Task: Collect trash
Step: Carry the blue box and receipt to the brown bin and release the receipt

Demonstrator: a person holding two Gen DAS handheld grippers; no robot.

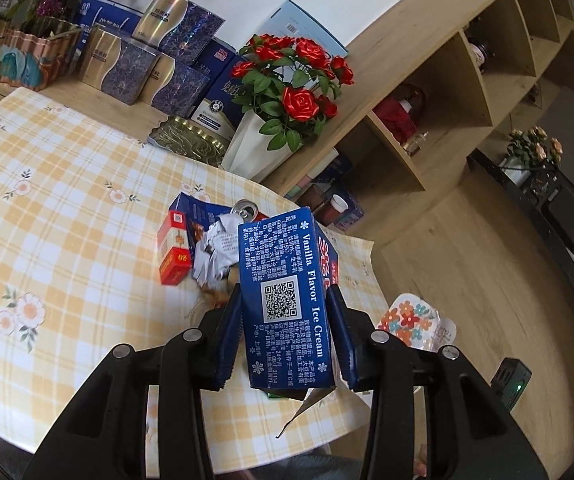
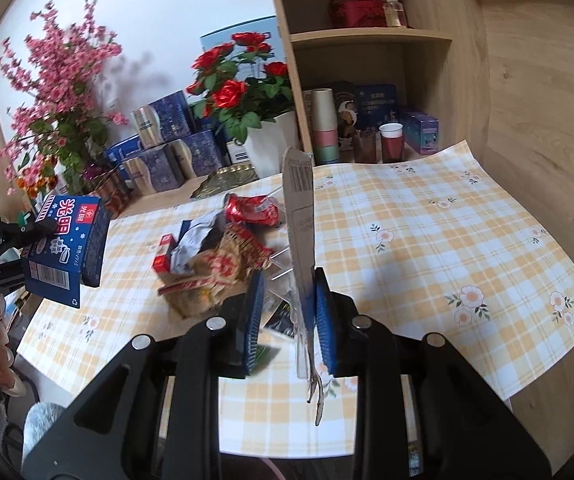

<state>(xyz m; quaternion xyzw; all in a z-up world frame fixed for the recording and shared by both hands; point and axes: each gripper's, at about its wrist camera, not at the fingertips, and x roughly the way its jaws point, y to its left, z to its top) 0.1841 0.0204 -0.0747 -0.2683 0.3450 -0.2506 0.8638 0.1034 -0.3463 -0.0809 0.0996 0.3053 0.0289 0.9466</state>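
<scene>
Trash is split three ways: we hold the blue ice cream carton (image 1: 287, 304) above the table (image 1: 67, 208) in our left gripper (image 1: 285, 332), fingers pinching its sides, and a flat card package (image 2: 299, 216) edge-on in our right gripper (image 2: 287, 316), fingers closed on it. The trash pile (image 2: 215, 256) waits mid-table. We judge the thin card likeliest to slip or swivel, being gripped only near its lower edge.

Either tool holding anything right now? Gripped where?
Left tool clamps the blue ice cream box across its lower sides. Right tool pinches a thin cardboard piece near its lower end.
</scene>
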